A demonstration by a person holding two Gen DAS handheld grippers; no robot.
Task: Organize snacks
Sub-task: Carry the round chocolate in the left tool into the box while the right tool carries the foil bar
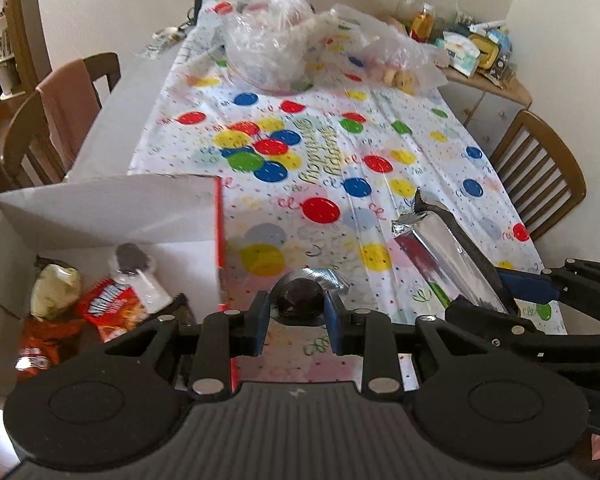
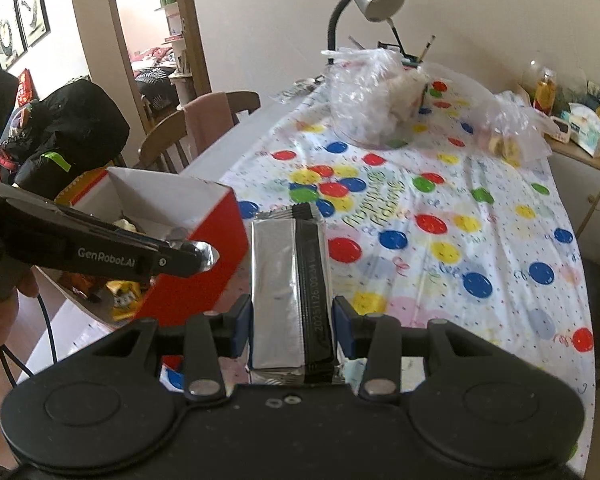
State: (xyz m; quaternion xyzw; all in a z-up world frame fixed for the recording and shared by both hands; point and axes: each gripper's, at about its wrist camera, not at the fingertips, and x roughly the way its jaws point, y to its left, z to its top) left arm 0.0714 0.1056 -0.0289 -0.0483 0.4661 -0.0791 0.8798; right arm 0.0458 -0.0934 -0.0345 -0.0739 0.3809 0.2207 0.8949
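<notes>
our left gripper (image 1: 297, 314) fingers squeeze a round snack (image 1: 300, 300), just right of the box (image 1: 171, 216). our right gripper (image 2: 291, 324) fingers clamp a silver pack (image 2: 277, 280), held up, ready for the box.

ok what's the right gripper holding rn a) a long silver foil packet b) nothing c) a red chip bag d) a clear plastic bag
a: the right gripper has its blue pads pressed against both sides of the long silver foil packet, which points out over the balloon tablecloth.
</notes>
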